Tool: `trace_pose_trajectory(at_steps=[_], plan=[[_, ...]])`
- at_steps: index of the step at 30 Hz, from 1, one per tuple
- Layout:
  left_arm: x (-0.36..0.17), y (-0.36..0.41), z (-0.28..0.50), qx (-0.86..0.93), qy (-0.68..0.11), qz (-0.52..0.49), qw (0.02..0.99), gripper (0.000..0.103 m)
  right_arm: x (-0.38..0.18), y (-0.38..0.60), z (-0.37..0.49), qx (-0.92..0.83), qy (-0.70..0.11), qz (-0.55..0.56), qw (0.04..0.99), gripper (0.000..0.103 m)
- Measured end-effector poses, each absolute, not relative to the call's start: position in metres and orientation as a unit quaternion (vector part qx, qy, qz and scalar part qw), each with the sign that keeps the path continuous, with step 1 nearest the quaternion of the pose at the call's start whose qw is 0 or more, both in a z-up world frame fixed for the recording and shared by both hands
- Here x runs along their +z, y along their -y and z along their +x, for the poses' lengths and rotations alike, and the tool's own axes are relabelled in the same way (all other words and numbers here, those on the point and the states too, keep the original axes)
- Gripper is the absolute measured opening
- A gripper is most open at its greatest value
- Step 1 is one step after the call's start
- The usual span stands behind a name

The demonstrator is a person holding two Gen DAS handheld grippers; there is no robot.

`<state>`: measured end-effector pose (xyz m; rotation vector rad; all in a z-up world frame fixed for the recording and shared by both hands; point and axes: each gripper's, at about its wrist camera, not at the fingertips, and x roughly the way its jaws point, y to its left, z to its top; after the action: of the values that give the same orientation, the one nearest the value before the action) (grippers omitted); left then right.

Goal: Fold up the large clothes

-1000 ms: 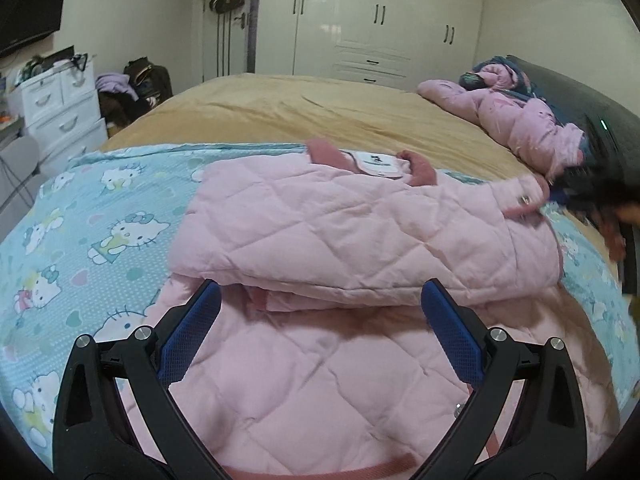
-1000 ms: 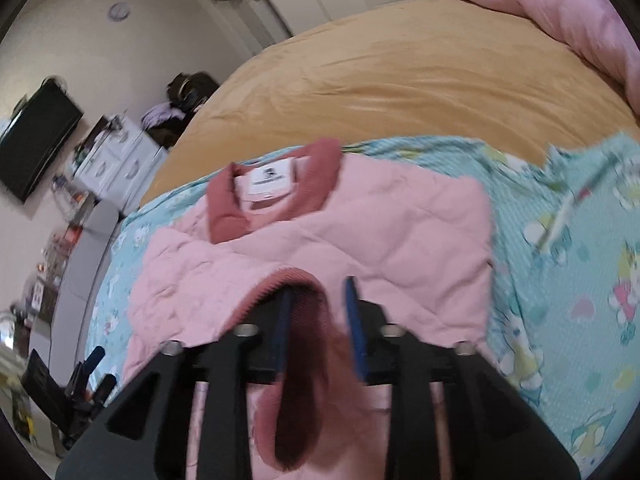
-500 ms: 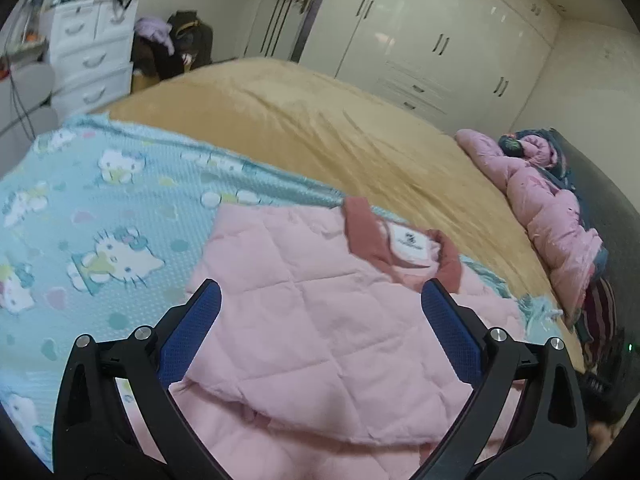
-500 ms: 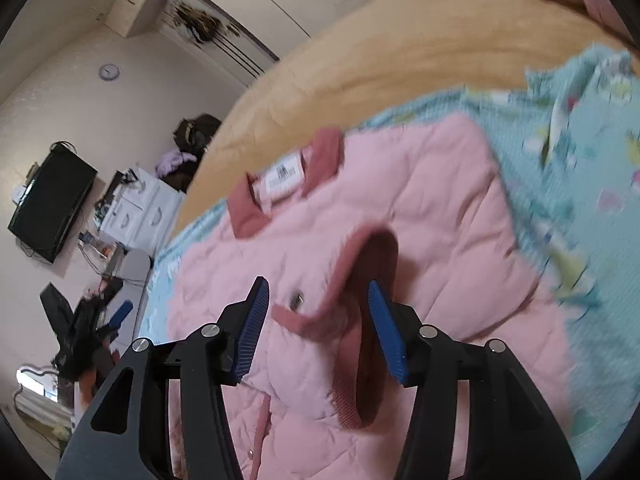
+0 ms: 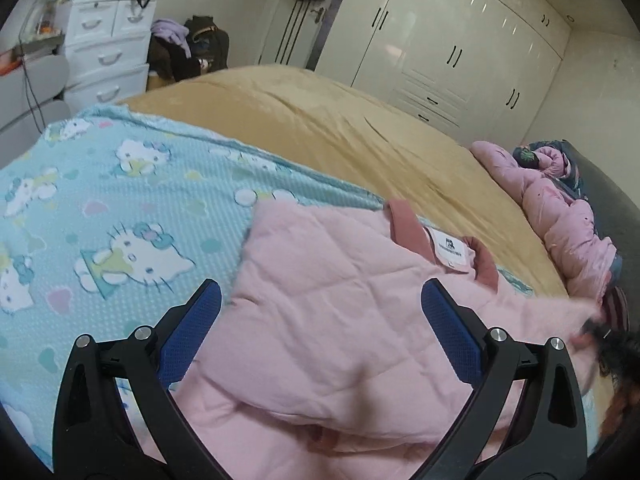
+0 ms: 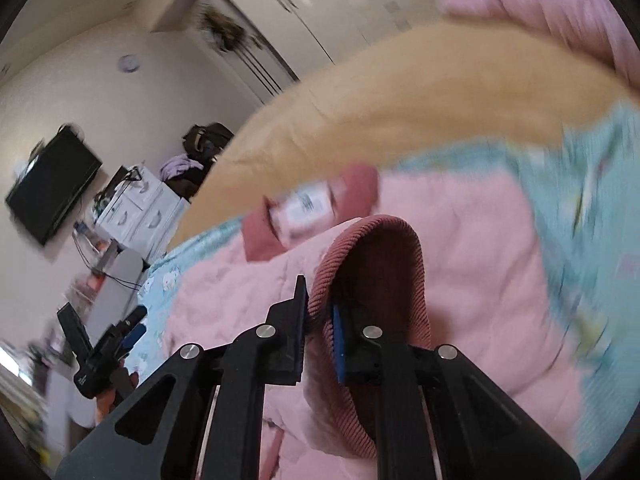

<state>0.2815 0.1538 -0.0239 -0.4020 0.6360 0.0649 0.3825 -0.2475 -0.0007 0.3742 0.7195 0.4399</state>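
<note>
The pink jacket (image 5: 340, 320) lies partly folded on the blue blanket (image 5: 120, 208) that covers the near part of the bed (image 5: 340, 128), with its collar label facing up. The right gripper (image 6: 320, 320) has just been closing and its jaws are now clamped on the ribbed cuff (image 6: 372, 248) of a sleeve, which stands up in a loop. The left gripper (image 5: 320, 320) hangs over the jacket with its jaws wide apart and nothing between them.

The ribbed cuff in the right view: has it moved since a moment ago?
Yes. The ribbed cuff lay flat below the collar label; now, with the jaws just closed on it, it reaches that label.
</note>
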Motion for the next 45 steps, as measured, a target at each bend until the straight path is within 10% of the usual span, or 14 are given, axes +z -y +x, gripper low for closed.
trace_pose_trajectory(at_steps=[26,34,45], plan=[[-0.06,-0.06,0.304,-0.033,-0.355,-0.044,0.933,0.094,-0.065,0.277,0.409,0.109,-0.378,0.129,0.91,0.014],[-0.08,-0.064,0.312,-0.037,-0.384,-0.052,0.921,0.094,-0.052,0.291,0.389,0.093,-0.359,0.15,0.917,0.052],[-0.094,-0.064,0.313,-0.038,-0.397,-0.056,0.915,0.094,-0.032,0.239,0.38,0.137,-0.346,0.097,0.923,0.067]])
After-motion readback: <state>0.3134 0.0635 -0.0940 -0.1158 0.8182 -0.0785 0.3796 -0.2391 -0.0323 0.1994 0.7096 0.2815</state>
